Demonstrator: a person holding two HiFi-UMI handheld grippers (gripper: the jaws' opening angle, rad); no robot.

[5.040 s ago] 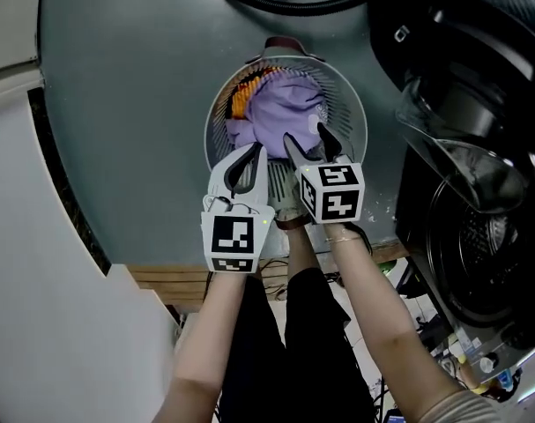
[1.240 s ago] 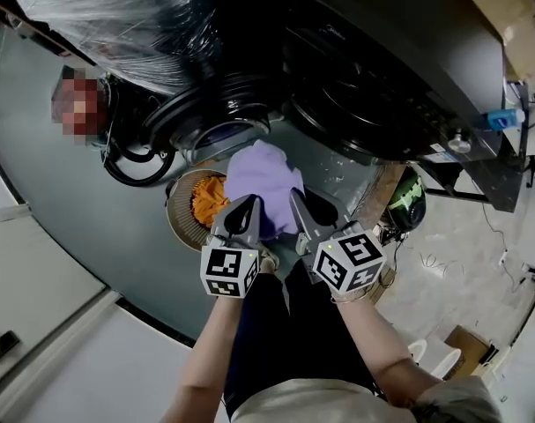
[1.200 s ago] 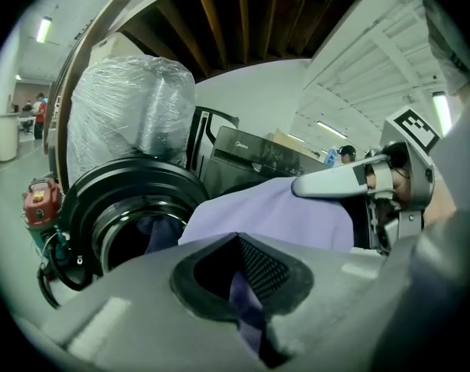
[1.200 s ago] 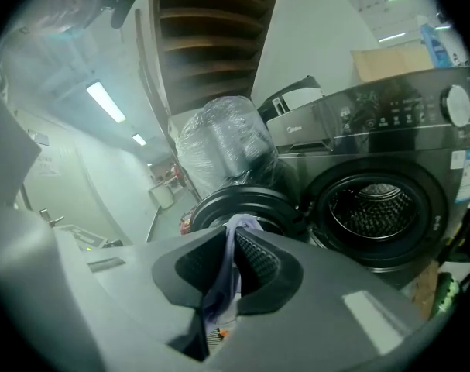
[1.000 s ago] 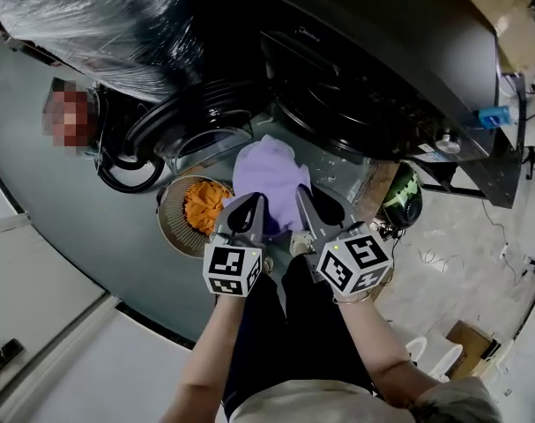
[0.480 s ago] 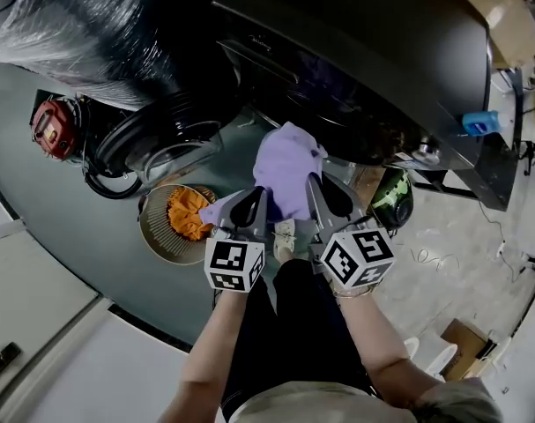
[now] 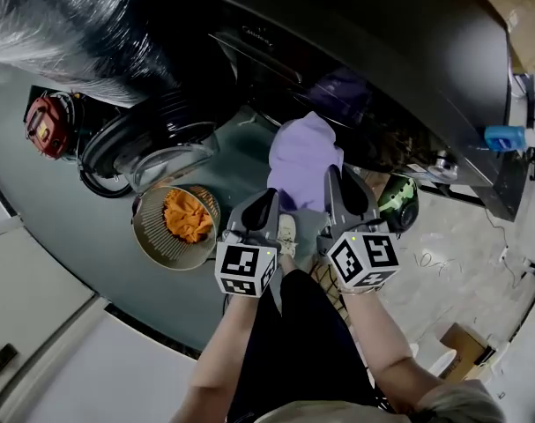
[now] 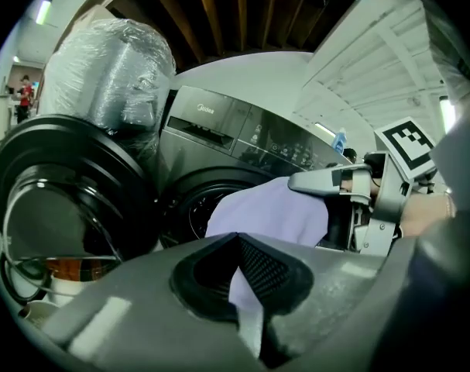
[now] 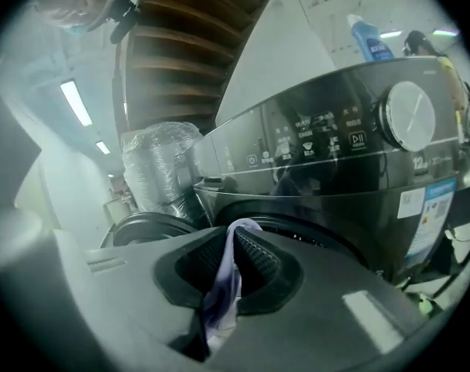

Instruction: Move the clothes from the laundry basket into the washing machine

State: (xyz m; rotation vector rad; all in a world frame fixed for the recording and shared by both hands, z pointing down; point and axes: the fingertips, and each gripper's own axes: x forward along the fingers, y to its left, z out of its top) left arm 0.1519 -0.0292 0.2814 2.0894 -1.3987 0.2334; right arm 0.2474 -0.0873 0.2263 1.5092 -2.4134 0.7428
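Observation:
A purple garment (image 7: 304, 162) hangs between both grippers, right in front of the dark washing machine (image 7: 355, 69). My left gripper (image 7: 265, 208) is shut on its lower left edge, the cloth (image 8: 269, 215) showing pinched between the jaws. My right gripper (image 7: 336, 181) is shut on the other side, with a fold of the purple garment (image 9: 223, 281) squeezed in its jaws. The drum opening (image 8: 192, 208) lies just behind the cloth. The round laundry basket (image 7: 151, 241) stands on the floor to the left, an orange garment (image 7: 185, 215) still inside.
The washer's open door (image 7: 139, 144) swings out at the left, above the basket. A plastic-wrapped appliance (image 7: 64, 25) stands beyond it. A red object (image 7: 40, 123) sits at far left. A blue bottle (image 9: 368, 39) rests on the machine top. The person's legs are below the grippers.
Both grippers have lifted the purple garment out of the basket and carried it up and right, to the washer's front. The basket now shows only the orange garment.

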